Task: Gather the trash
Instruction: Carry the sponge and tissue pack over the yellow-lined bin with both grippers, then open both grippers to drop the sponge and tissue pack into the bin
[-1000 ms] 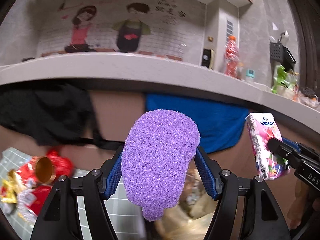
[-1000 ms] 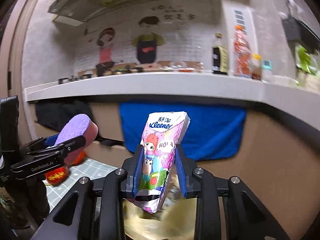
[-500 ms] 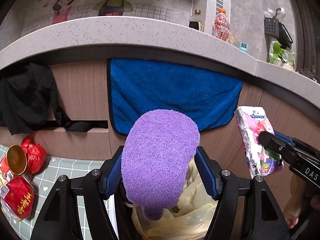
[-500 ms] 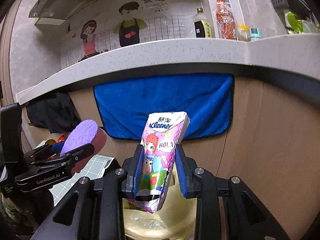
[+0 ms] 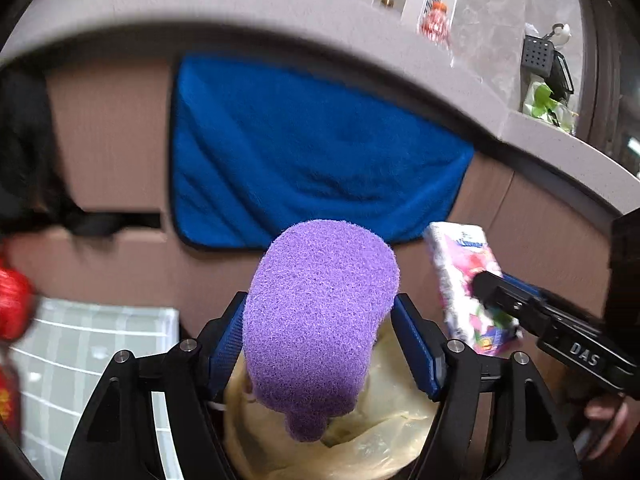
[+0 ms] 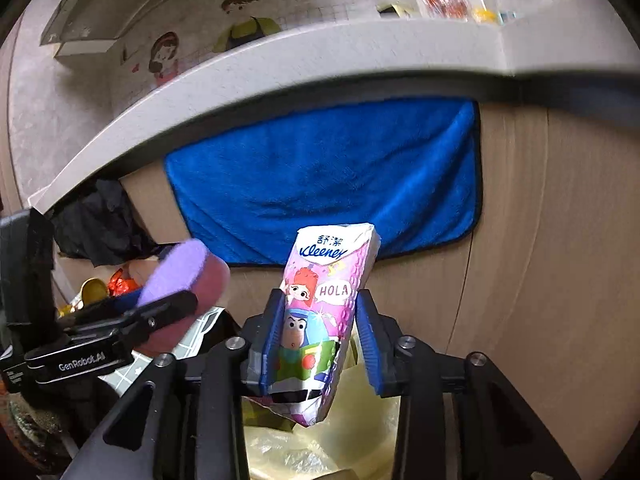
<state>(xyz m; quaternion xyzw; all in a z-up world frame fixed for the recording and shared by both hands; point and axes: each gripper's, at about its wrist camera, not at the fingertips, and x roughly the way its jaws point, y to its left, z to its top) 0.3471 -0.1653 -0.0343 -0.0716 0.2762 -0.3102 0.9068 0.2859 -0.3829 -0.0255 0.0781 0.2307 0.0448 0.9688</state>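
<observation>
Right wrist view: drop step. Right claw (image 6: 320,336) opening, tissue pack (image 6: 320,312) loose between pads, above bin bag (image 6: 320,440). Left claw (image 5: 320,344) grips purple sponge (image 5: 320,320) above bag; release next.

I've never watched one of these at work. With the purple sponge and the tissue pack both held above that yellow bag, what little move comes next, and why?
Probably just finishing the release. The right gripper is opening, a gap already showing beside the tissue pack, which hangs over the yellow bag. The left gripper with the purple sponge is over the bag too, so letting go there likely follows.
</observation>
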